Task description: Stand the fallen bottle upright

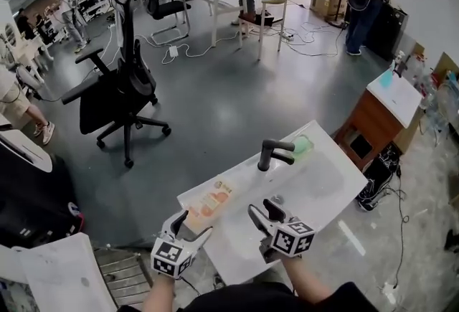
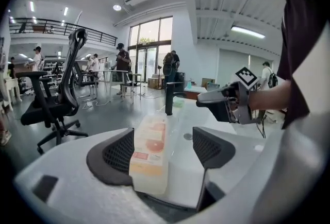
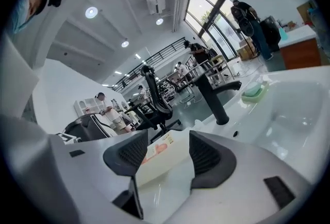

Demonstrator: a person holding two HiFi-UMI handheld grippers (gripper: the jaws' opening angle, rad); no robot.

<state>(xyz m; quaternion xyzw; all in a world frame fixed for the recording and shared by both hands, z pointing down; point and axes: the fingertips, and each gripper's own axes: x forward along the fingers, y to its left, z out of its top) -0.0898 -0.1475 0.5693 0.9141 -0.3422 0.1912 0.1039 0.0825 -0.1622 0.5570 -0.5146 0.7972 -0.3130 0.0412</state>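
**Bottle down on the counter, both my jaws wide**

The white sink (image 1: 326,192) takes up most of what lies below me, a flat counter with a shallow basin sunk into its right part. On the grey floor beyond it stands a black office chair (image 1: 118,99), well apart from the counter.

The bottle (image 1: 213,199) lies on its side on the flat left part of the counter, beside the basin. It is pale with an orange and peach label, and its length runs away from me toward the tap.

My left gripper (image 1: 193,224) hangs at the near end of the bottle with its jaws spread wide. In the left gripper view the bottle's near end sits in the gap between them, close beside the left pad, with a clear stretch of white counter between it and the right pad. Neither pad presses on it.

My right gripper (image 1: 264,209) is over the near edge of the basin, to the right of the bottle, its jaws wide as well and holding nothing. Through their gap the bottle shows farther off, lying flat beyond the pads.

The black tap (image 1: 272,153) stands upright at the back of the counter past the bottle's far end. Just right of it a small green soap (image 1: 302,145) rests on the rim.
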